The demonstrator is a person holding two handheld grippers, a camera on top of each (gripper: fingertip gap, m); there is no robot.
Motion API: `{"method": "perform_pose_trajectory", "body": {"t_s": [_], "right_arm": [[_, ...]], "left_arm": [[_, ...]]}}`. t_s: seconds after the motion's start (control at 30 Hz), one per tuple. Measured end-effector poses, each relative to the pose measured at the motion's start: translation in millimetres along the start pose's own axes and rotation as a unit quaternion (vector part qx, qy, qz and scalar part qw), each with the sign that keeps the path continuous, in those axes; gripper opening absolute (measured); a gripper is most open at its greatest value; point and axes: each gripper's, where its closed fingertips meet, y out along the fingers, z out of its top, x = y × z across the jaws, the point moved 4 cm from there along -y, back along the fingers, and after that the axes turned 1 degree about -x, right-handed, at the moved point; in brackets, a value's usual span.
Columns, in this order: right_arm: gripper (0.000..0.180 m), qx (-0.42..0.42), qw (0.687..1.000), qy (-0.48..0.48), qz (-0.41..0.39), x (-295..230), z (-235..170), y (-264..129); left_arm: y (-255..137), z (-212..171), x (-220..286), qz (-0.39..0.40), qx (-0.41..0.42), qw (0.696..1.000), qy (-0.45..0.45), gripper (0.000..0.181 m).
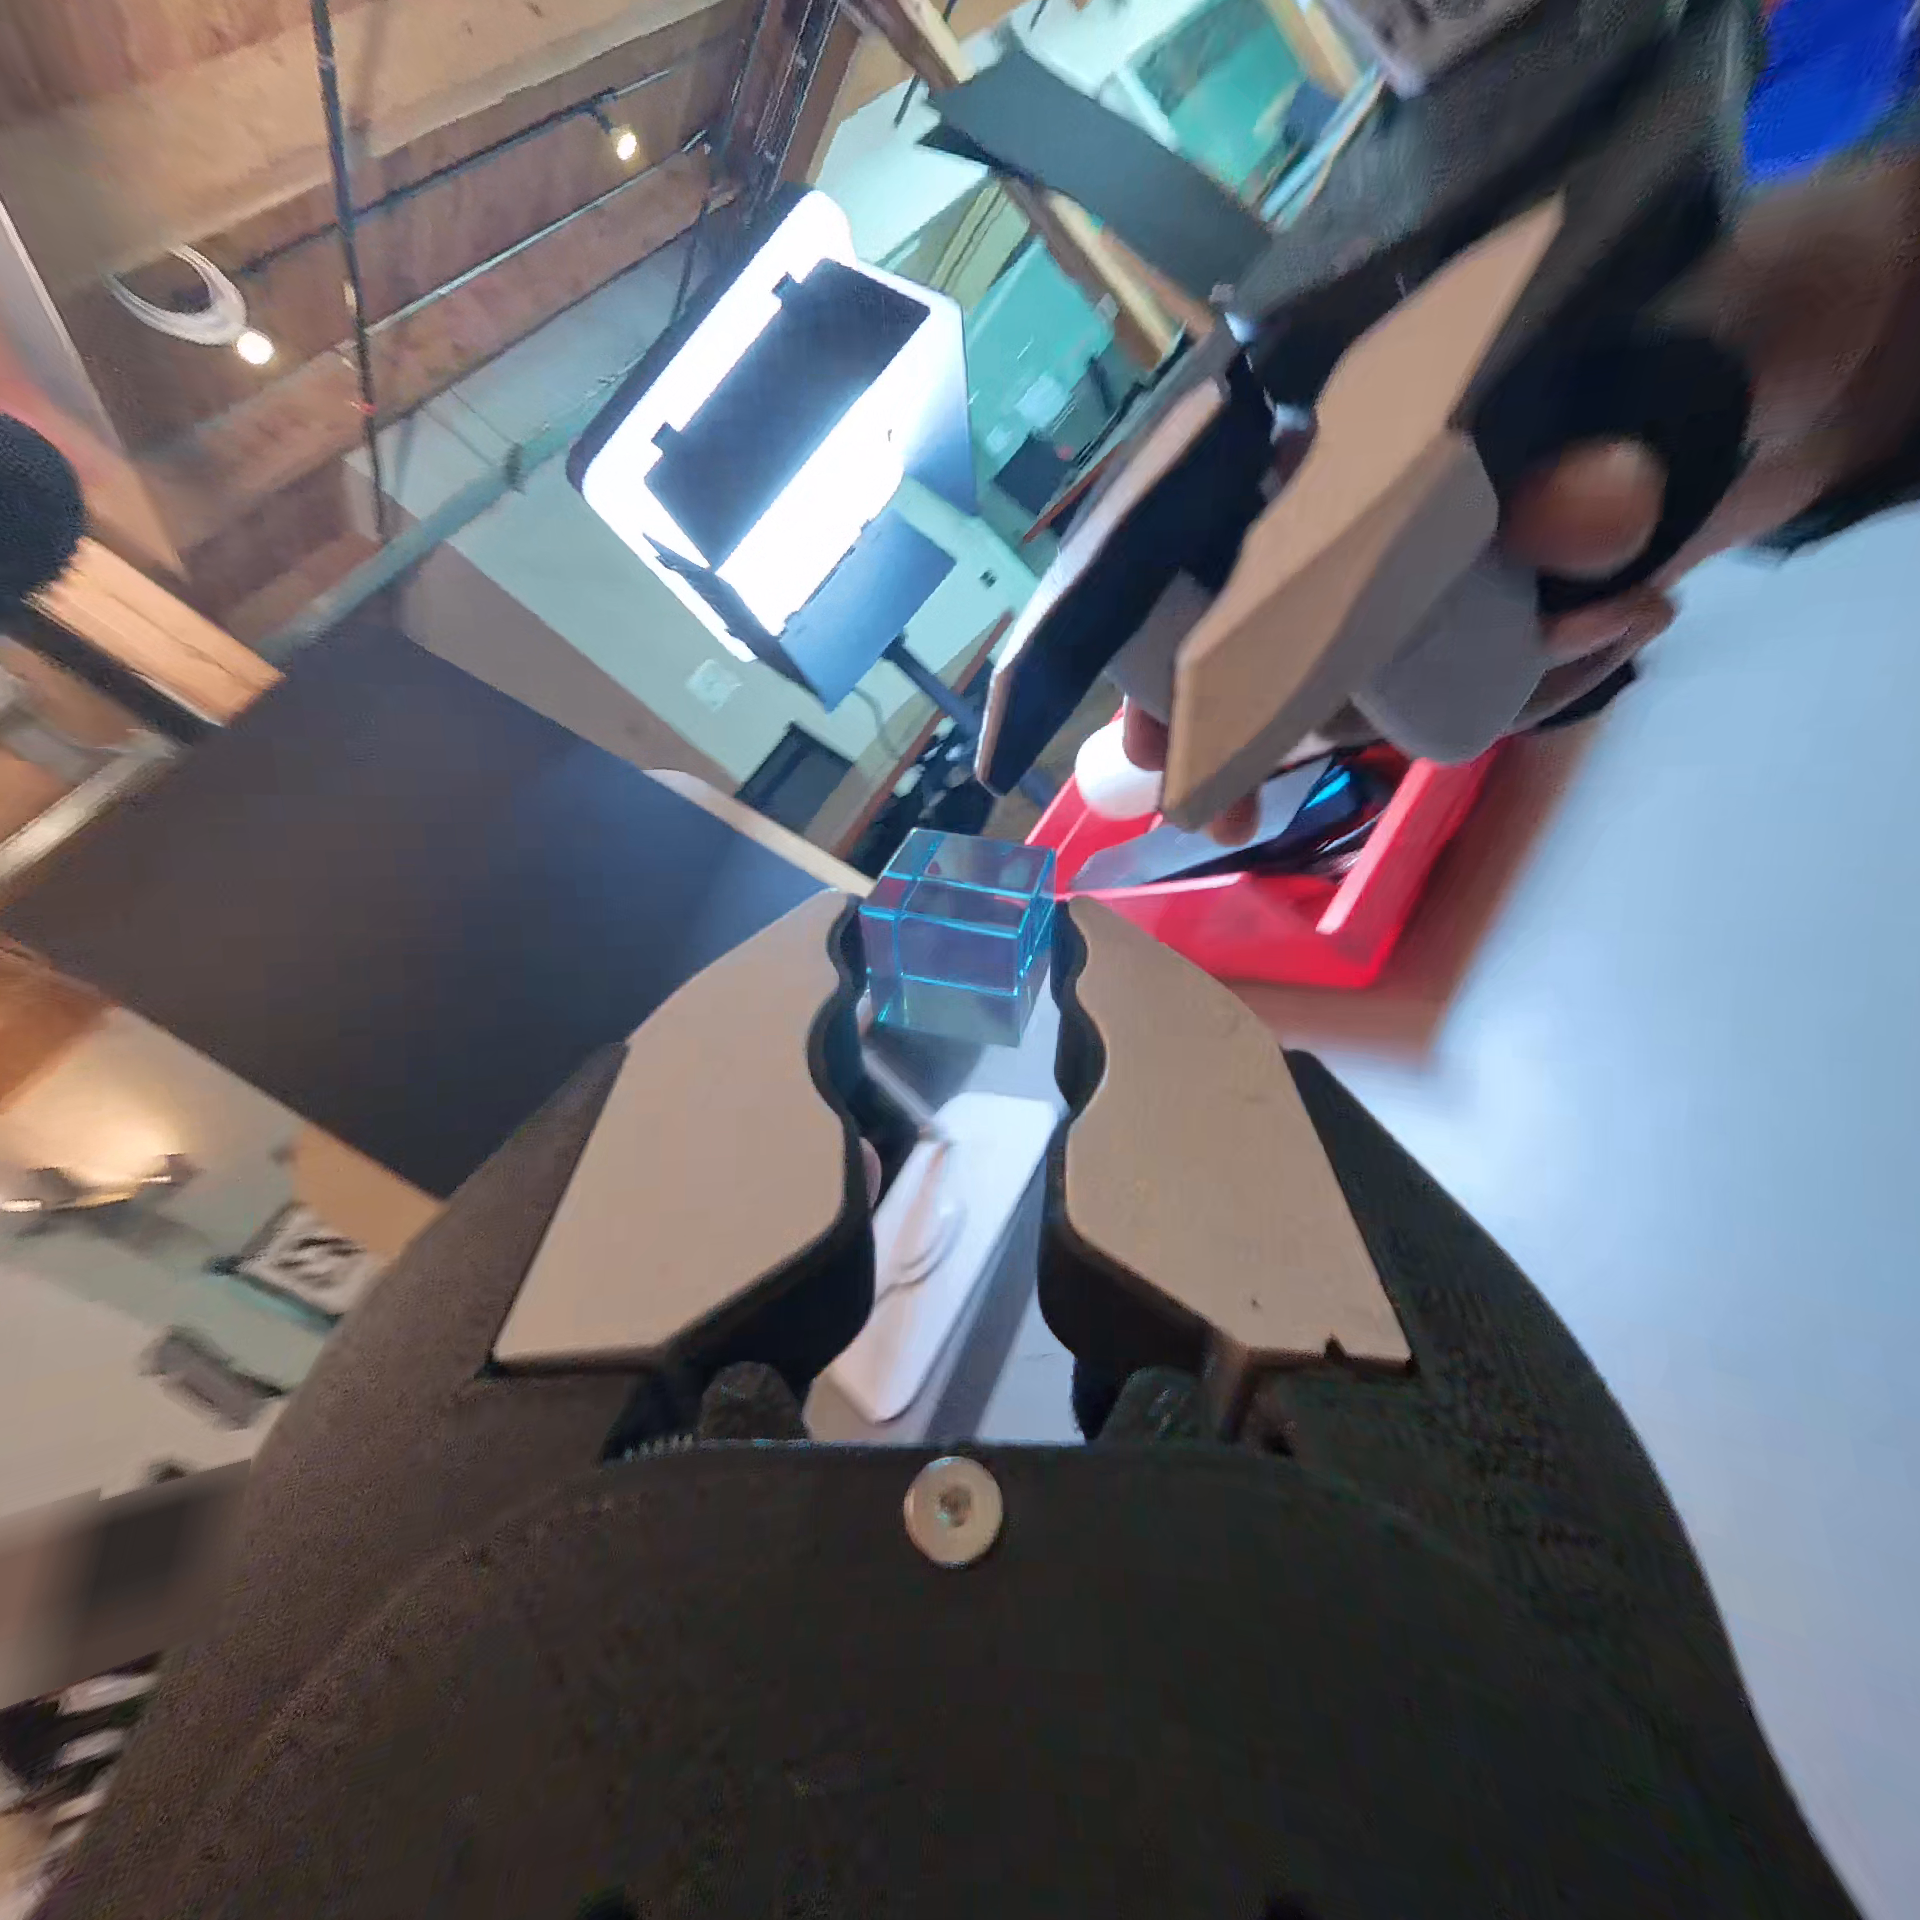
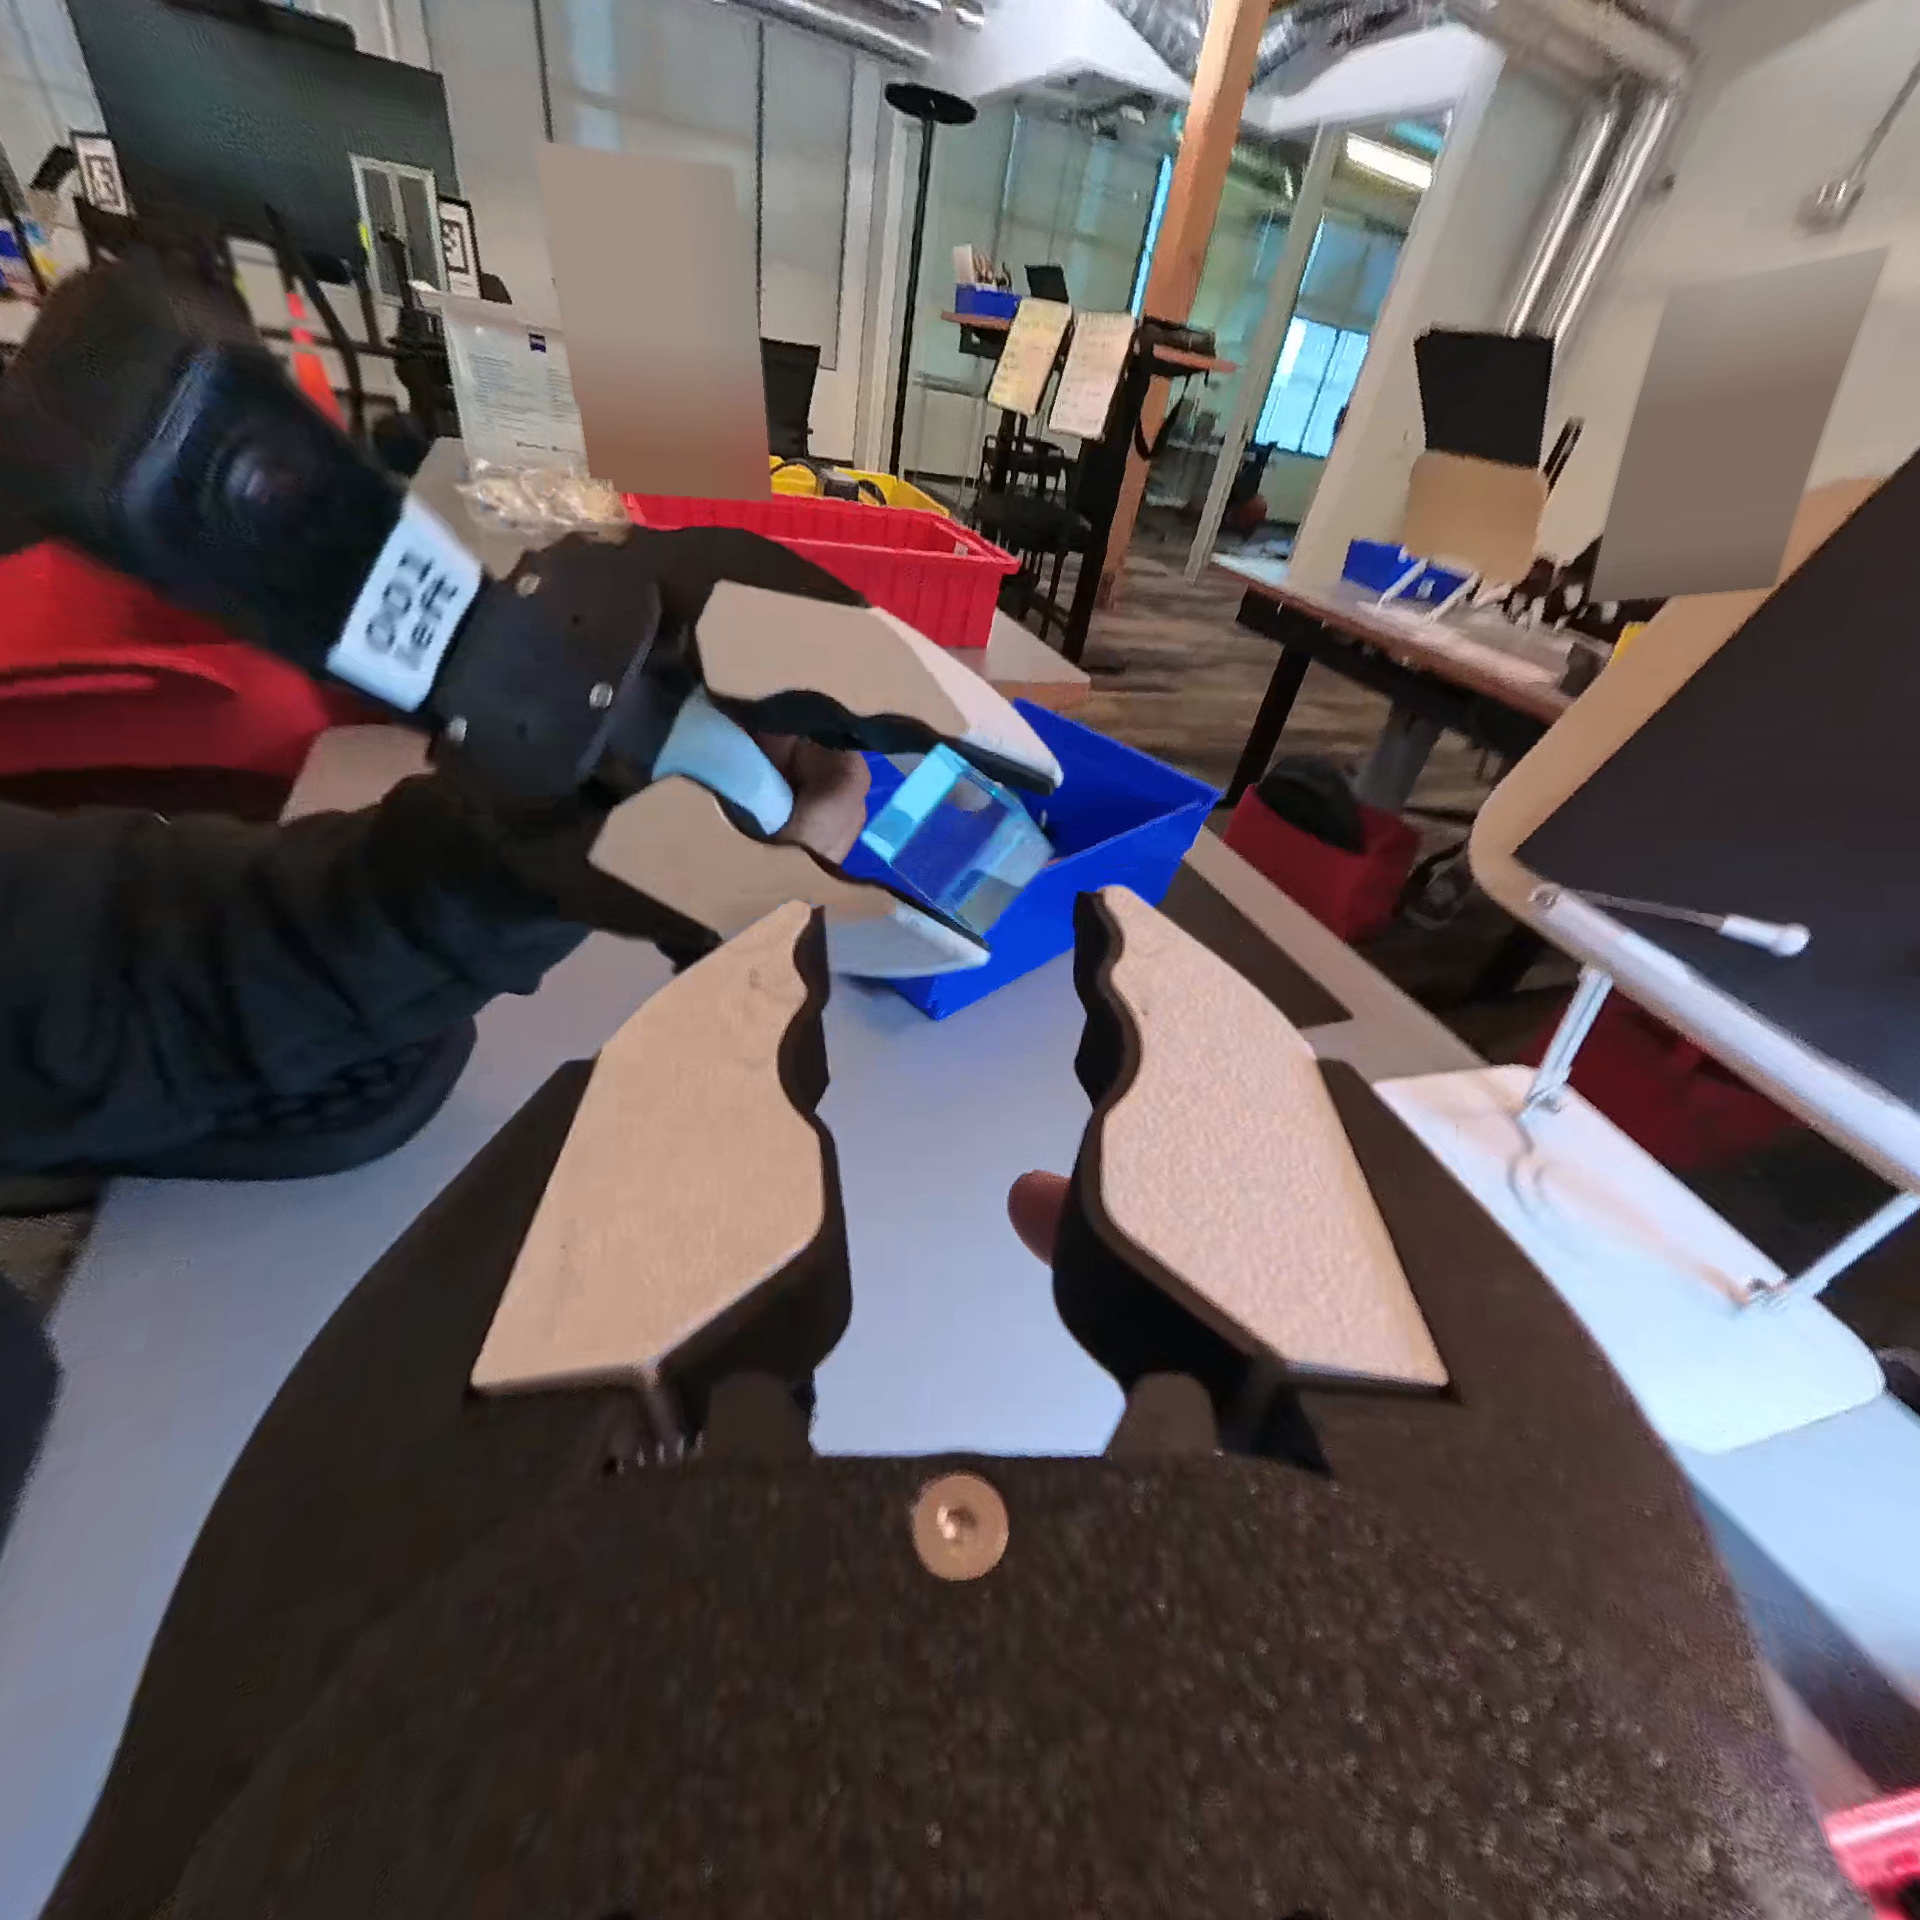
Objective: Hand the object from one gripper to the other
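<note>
A clear blue-tinted cube (image 1: pixel 958 940) sits clamped between the tips of my left gripper (image 1: pixel 956 935), held up above the grey table (image 1: pixel 1662 1039). In the right wrist view the same cube (image 2: pixel 956 836) shows in the left gripper (image 2: pixel 1013 857), just beyond and slightly left of my right gripper (image 2: pixel 945 925). My right gripper is open and empty, its tips a short way below the cube. In the left wrist view the right gripper (image 1: pixel 1081 748) hangs open above and right of the cube, apart from it.
A blue bin (image 2: pixel 1122 821) stands on the table behind the cube. A red bin (image 2: pixel 883 561) stands farther back and shows in the left wrist view (image 1: pixel 1288 914) too. A white lamp base (image 2: pixel 1621 1268) with a tilted panel (image 2: pixel 1766 831) stands at the right. A dark-sleeved arm (image 2: pixel 229 935) holds the left gripper.
</note>
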Motion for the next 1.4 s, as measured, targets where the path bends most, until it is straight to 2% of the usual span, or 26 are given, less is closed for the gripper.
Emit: {"method": "perform_pose_trajectory", "body": {"t_s": [0.2,0.33,0.43,0.57,0.63,0.73,0.8,0.9,0.97,1.1,1.13,1.27,1.4], "right_arm": [[0.047,-0.064,0.996,0.046,-0.046,0.2,-14.6,15.2],[0.037,-0.092,0.992,0.053,-0.074,6.5,-26.8,19.5],[0.029,-0.092,0.992,0.064,-0.063,7.4,-27.8,19.2],[0.029,-0.077,0.994,0.058,-0.045,7.7,-24.0,16.1],[0.029,-0.058,0.996,0.055,-0.045,11.1,-18.6,11.0],[0.029,-0.002,0.999,0.025,-0.044,14.6,-1.2,-2.0],[0.029,0.042,0.998,-0.005,-0.044,13.5,12.7,-12.4],[0.029,0.084,0.993,-0.076,-0.032,2.1,25.6,-21.2],[0.029,0.089,0.986,-0.138,-0.026,-8.8,27.0,-20.8],[0.028,0.088,0.973,-0.214,-0.015,-25.2,24.5,-16.4],[0.028,0.093,0.971,-0.222,-0.009,-27.7,25.3,-17.6],[0.028,0.094,0.964,-0.247,-0.001,-31.6,25.6,-20.5],[0.028,0.09,0.958,-0.274,-0.008,-34.8,23.6,-17.9]], "left_arm": [[14.1,-9.1,20.8,0.063,-0.059,0.98,0.18,0.034],[19.4,-11.7,32.9,0.061,-0.069,0.97,0.226,0.031],[20.0,-12.9,33.7,0.063,-0.069,0.968,0.234,0.031],[19.0,-11.1,30.7,0.046,-0.056,0.98,0.186,0.029],[17.6,-11.1,24.3,0.024,-0.049,0.993,0.108,0.034],[12.2,-6.7,11.2,-0.035,-0.009,0.997,-0.074,0.043],[6.2,-1.0,2.8,-0.093,0.037,0.972,-0.212,0.045],[-0.7,6.1,-6.9,-0.181,0.096,0.898,-0.389,0.044],[-2.7,10.7,-5.3,-0.237,0.122,0.847,-0.46,0.044],[-7.5,25.2,3.4,-0.342,0.167,0.749,-0.543,0.044],[-8.0,26.8,5.3,-0.358,0.169,0.733,-0.553,0.046],[-10.0,31.5,7.0,-0.385,0.182,0.702,-0.571,0.046],[-11.0,33.3,9.8,-0.407,0.179,0.684,-0.579,0.045]]}}
